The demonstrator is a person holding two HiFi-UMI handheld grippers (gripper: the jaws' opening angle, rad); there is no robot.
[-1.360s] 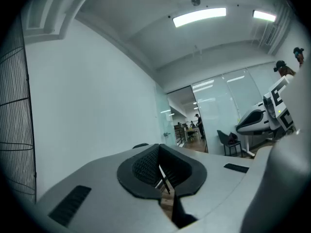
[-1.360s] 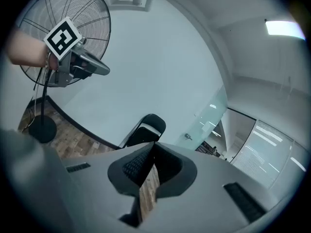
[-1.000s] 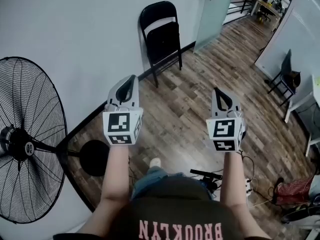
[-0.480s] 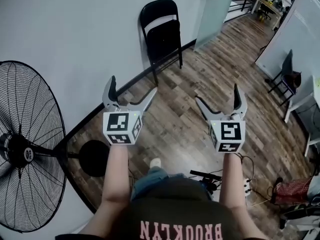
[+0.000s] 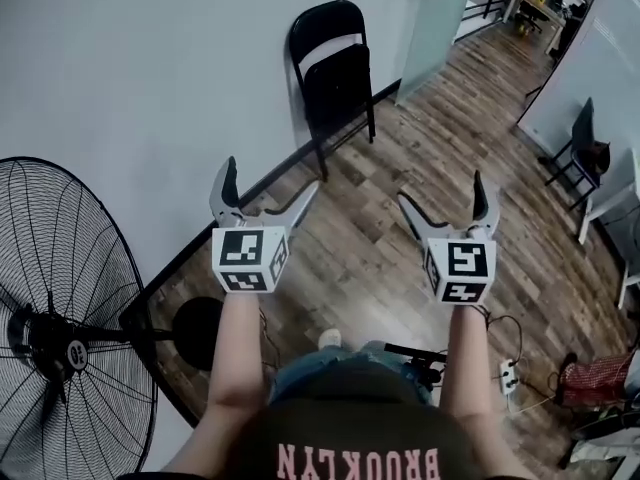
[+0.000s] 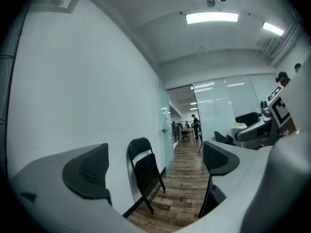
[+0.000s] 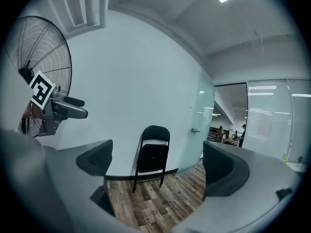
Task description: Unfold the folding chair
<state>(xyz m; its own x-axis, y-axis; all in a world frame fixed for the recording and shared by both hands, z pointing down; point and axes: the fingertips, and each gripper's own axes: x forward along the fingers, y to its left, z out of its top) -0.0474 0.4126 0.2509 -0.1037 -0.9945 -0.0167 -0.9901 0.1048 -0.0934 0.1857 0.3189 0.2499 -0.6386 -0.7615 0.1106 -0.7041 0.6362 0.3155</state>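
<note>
A black folding chair (image 5: 335,68) leans folded against the white wall, well ahead of both grippers; it also shows in the left gripper view (image 6: 146,174) and the right gripper view (image 7: 153,154). My left gripper (image 5: 270,175) is held out level near the wall, its jaws opening wide, with nothing between them. My right gripper (image 5: 440,188) stands beside it over the wood floor, jaws spread and empty. Both point toward the chair, and neither touches it.
A large standing fan (image 5: 60,338) with a round base (image 5: 195,323) stands at my left by the wall. A glass door (image 5: 440,18) lies beyond the chair. Another dark chair (image 5: 580,143), a power strip (image 5: 505,373) and a red bag (image 5: 590,378) are at right.
Both grippers went from shut to wide open. Both hands and the head view have advanced toward the chair, and the fan has slid lower in the frame.
</note>
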